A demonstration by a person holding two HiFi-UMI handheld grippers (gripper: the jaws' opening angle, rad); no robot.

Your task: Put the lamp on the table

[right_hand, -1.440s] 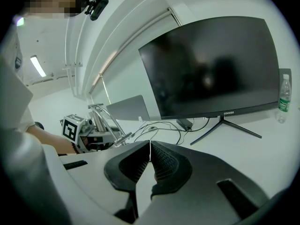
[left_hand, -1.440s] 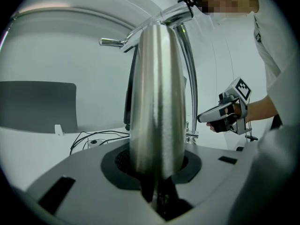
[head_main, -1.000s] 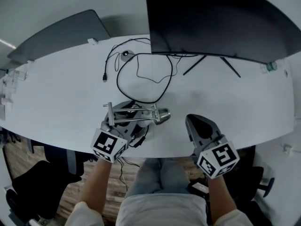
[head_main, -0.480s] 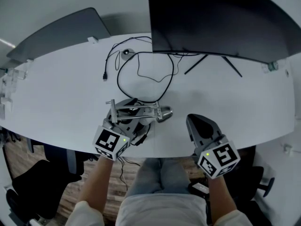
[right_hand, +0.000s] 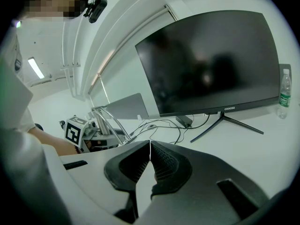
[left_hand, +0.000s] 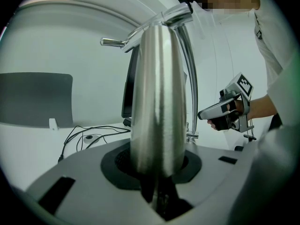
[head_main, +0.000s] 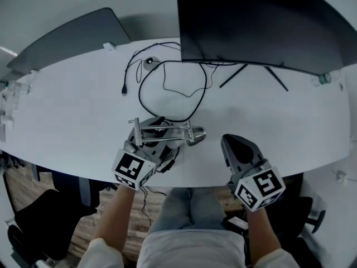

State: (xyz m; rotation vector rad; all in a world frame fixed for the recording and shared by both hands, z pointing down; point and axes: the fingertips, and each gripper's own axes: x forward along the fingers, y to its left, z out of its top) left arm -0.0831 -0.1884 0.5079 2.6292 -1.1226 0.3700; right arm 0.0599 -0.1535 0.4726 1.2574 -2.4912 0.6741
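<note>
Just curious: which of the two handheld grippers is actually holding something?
The left gripper: its jaws clamp the silver lamp; the right gripper is shut and empty.

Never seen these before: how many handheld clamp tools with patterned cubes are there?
2. The left gripper grips the lamp by the table edge; the right gripper, shut and empty, is beside it. No others visible.

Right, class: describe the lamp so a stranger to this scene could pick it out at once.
Find the big dark monitor on the white table. Before it, past the looped black cable, the left gripper grips the lamp near the front edge. It alone is shiny silver metal.
</note>
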